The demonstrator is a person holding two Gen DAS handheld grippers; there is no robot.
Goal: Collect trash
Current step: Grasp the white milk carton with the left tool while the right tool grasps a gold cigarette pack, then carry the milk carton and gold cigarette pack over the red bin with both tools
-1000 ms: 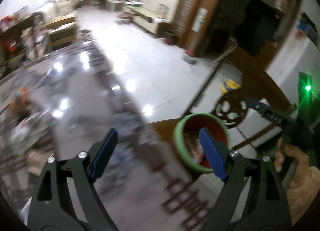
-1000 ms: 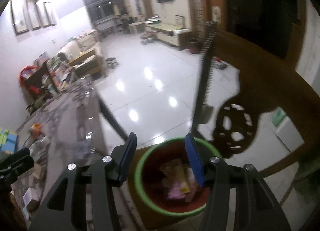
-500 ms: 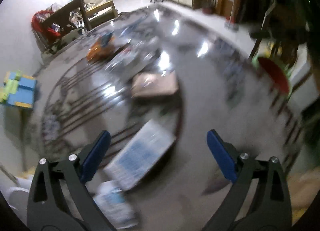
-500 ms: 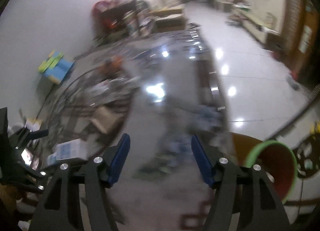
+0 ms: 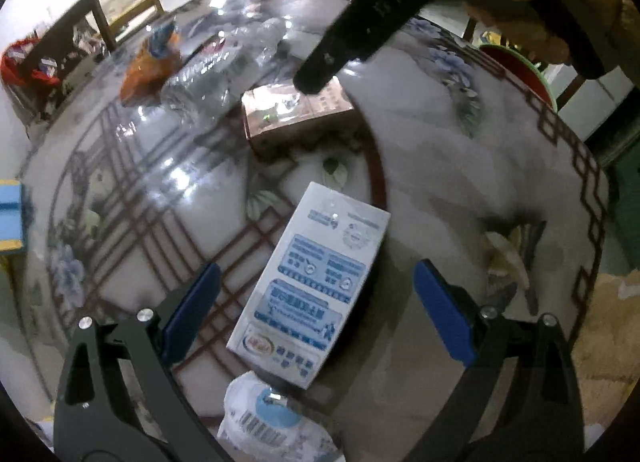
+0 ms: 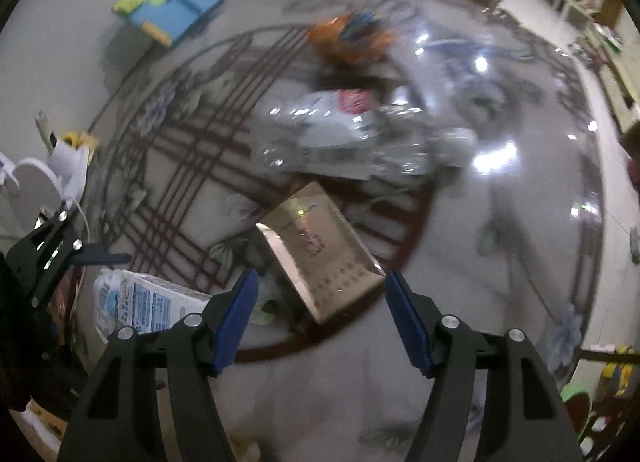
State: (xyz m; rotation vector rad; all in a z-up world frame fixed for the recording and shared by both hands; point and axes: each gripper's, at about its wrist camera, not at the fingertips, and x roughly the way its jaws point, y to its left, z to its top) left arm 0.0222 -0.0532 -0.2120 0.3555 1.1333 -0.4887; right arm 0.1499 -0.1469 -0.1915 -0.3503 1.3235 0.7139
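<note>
Left wrist view: the left gripper (image 5: 316,312) hangs over the glass table (image 5: 460,166) with jaws spread wide and empty, straddling a white-and-blue carton (image 5: 316,286) lying flat. A crumpled white wrapper (image 5: 272,418) touches its near end. To grip well, lower squarely so the pads meet the carton's long sides. In the right wrist view the right gripper (image 6: 320,316) is opening, nothing held, above a brown box (image 6: 320,250); it should centre over it first.
</note>
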